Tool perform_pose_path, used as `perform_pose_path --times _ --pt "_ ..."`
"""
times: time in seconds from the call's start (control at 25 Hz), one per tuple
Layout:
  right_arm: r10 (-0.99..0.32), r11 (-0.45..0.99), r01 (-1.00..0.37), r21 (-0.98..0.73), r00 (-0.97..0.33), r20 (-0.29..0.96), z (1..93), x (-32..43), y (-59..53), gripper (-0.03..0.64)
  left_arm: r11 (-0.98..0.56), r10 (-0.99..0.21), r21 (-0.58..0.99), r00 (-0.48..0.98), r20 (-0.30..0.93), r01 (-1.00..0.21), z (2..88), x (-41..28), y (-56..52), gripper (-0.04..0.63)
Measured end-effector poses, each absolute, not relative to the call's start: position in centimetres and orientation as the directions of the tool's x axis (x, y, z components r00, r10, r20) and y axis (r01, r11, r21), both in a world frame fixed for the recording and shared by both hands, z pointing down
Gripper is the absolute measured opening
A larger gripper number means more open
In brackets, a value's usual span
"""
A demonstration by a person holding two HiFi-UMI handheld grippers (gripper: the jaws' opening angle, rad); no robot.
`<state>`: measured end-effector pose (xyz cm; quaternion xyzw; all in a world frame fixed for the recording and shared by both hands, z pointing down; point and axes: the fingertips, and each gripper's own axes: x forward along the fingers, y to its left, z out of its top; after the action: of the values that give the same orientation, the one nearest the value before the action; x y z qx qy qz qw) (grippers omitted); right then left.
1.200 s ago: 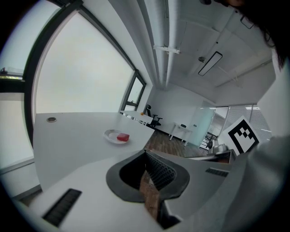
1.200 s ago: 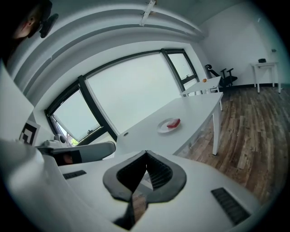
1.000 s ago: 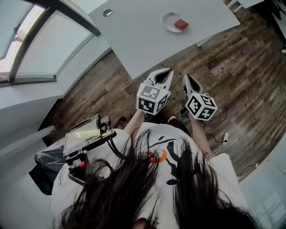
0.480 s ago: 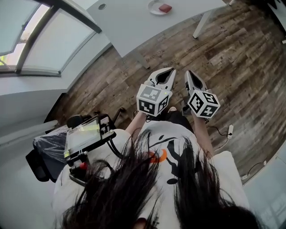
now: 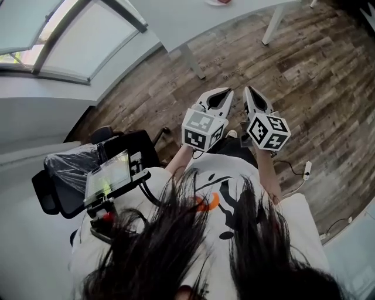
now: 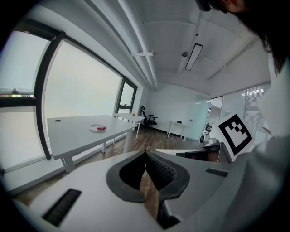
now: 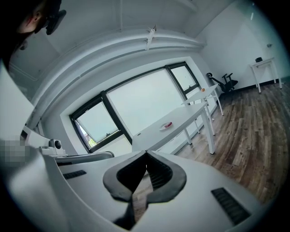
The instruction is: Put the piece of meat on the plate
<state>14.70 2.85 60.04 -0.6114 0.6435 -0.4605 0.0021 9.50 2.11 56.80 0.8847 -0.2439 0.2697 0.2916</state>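
A white plate (image 6: 96, 128) with a red piece of meat (image 6: 102, 128) on it rests on a long grey table (image 6: 72, 133), far ahead of both grippers. In the right gripper view the plate (image 7: 167, 125) and the meat (image 7: 169, 123) are small and distant. In the head view only the plate's edge (image 5: 215, 2) shows, at the top border. My left gripper (image 5: 224, 92) and right gripper (image 5: 248, 91) are side by side in front of the person's chest, over the wooden floor. Both are shut, with nothing in them.
The table's legs (image 5: 191, 61) stand on the wood floor. A black office chair (image 5: 67, 184) is at the left, behind a small screen (image 5: 107, 177) on the person's chest rig. A cable and plug (image 5: 305, 170) lie on the floor at right. Further tables and a chair (image 6: 147, 120) stand at the far end.
The table and plate have slid up to the top edge of the head view as the person backed away. Both grippers stay shut and side by side, a little lower.
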Motion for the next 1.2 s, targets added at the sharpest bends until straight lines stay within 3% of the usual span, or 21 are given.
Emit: perform_pose_path --times 0.52,1.2 --pt "-0.81 -0.125 -0.81 -0.574 -0.251 0.53 54.8 5.2 1.1 0.008 -0.745 -0.283 0.353 0.747 0.601 -0.566 52.8 0.5 1.8 0.006" --pt "-0.792 -0.156 -0.831 -0.535 -0.218 0.57 55.4 2.7 4.7 0.008 -0.745 -0.246 0.377 0.752 0.611 -0.55 53.8 -2.5 4.0 0.006"
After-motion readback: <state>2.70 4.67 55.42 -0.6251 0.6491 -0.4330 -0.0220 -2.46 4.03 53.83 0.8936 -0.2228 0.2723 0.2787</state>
